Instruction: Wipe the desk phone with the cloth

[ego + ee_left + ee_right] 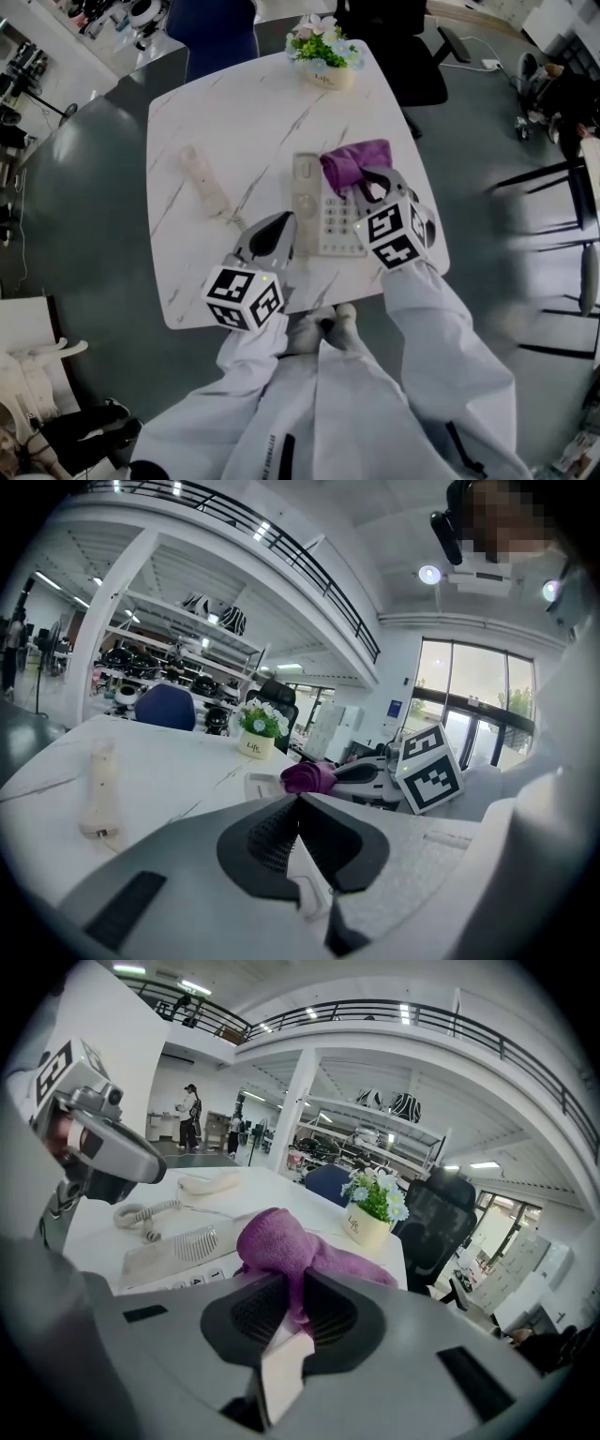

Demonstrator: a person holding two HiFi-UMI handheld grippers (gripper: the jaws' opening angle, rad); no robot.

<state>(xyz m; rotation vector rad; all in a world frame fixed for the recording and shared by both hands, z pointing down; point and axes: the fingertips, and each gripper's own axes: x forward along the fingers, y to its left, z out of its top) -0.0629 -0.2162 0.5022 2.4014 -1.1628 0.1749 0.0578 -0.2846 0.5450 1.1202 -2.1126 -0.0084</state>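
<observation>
- The right gripper (289, 1290) has its two jaws squeezed on a fold of the soft purple knitted cloth (278, 1239). The bunched cloth rests on the upper right part of the pale grey plastic desk phone (317, 211).
- The left gripper (298, 797) has its jaws pressed together with nothing between them. Its tip is at the phone's near left corner; if it touches the phone, I cannot tell.
- The cream handset (204, 180) lies off its cradle, to the left on the white marble-pattern table (216, 103).
- I judge the wiping is under way at the top of the phone, and the keypad, the cradle and the handset are probably left to do.
- No dust or wet trace shows, so the cleaned area cannot be read. The cloth and the right gripper cover the phone's right side, and the left gripper covers its near left corner.
</observation>
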